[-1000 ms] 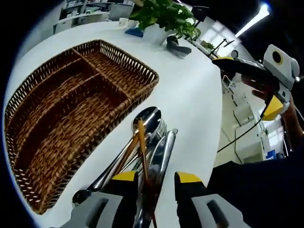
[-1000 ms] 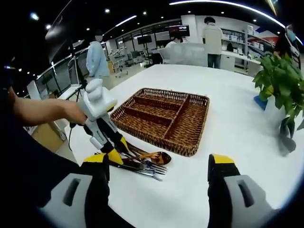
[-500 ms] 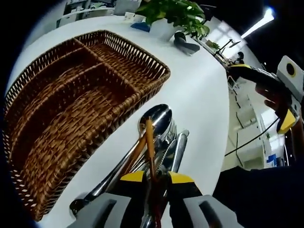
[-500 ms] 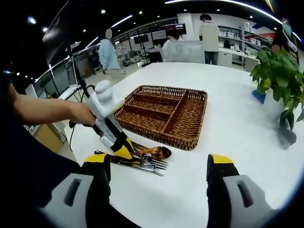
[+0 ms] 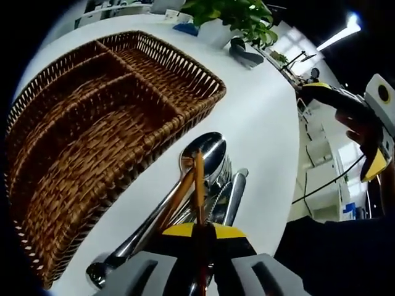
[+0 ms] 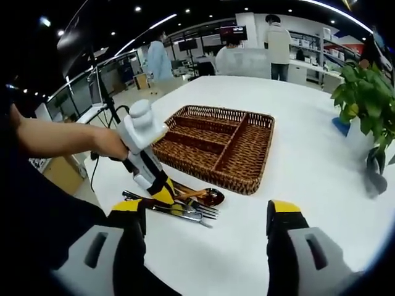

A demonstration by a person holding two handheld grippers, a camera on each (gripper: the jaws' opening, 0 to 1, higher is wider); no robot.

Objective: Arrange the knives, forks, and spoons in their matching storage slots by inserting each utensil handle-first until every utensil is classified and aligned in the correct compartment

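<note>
Pinching a thin copper-coloured utensil handle [image 5: 199,185], our left gripper [image 5: 196,232] has its jaws pressed together at bottom centre of the left gripper view. Utensil pile [image 6: 179,205] lies on the white table [image 6: 308,166], just below the wicker tray [image 6: 216,145], lower left of centre. Our right gripper [image 6: 207,216] is spread wide, holding nothing.

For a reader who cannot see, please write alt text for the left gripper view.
The left gripper is shut on a thin copper-coloured utensil handle in a pile of cutlery on a white table. Beside the pile sits an empty wicker tray with compartments.
</note>
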